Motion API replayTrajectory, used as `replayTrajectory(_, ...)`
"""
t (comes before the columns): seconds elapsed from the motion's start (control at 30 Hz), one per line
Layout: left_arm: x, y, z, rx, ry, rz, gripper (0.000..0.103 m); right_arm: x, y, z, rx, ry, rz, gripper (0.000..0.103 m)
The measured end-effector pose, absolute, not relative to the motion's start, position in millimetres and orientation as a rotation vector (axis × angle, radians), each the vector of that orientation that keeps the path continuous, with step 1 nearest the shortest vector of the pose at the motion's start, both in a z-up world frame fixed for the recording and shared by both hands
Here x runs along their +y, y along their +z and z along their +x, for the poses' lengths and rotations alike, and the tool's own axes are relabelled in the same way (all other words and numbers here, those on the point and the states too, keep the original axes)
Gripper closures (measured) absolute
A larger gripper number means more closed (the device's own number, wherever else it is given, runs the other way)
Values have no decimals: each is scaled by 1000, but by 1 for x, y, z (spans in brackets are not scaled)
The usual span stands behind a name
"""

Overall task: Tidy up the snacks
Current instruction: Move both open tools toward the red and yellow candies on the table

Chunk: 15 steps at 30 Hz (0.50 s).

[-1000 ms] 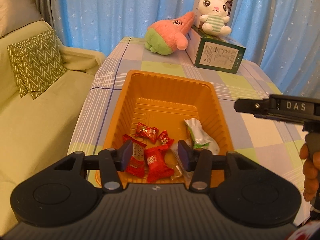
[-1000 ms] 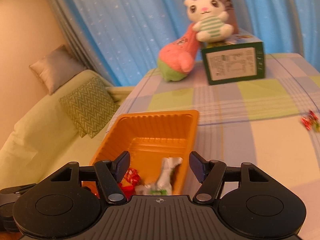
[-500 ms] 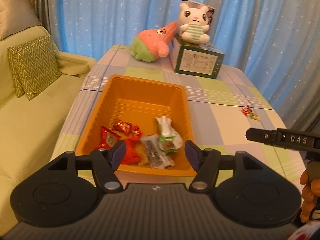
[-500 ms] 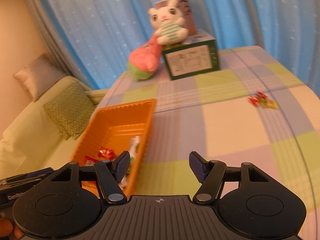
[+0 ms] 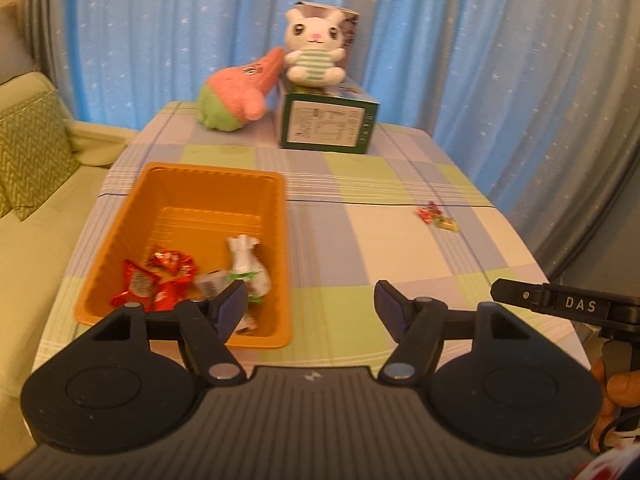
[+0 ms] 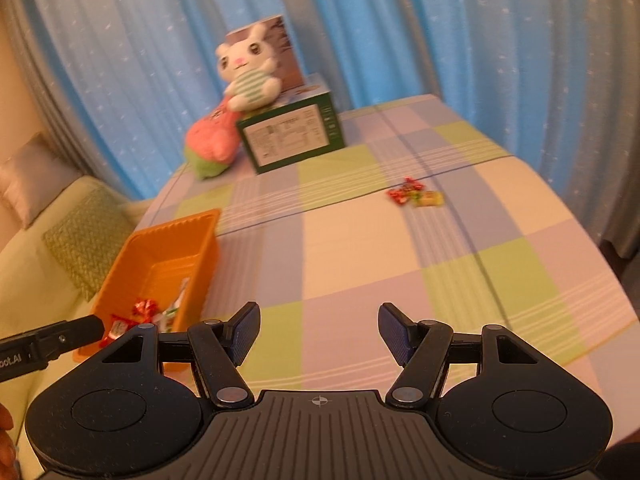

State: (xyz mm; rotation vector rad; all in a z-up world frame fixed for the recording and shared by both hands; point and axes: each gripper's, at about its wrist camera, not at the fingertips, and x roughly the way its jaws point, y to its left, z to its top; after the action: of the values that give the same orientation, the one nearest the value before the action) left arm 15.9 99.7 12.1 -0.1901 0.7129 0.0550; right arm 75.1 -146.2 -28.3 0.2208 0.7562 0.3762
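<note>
**Both grippers empty, loose candies left**

Landmark: tray, on the table's left side. It holds about four red packs plus one white-green pack; a partly hidden one sits between them, so the count is rough. Left gripper hangs at the tray's near right corner, jaws wide, nothing held. Right gripper sits right of the tray, also wide and empty, aimed at the candies, likely next pick. Candies: roughly three, far right of the tray.

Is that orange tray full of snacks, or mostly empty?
Mostly empty. The orange tray holds a few red-wrapped snacks and a white-green packet at its near end; the far half shows bare bottom.
</note>
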Motion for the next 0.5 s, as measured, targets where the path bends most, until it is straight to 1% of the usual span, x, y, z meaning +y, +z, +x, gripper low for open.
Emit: replayTrajectory(0.5,52,6,36,738,-32,-151,36,-191,-28,74,749,308,242,37)
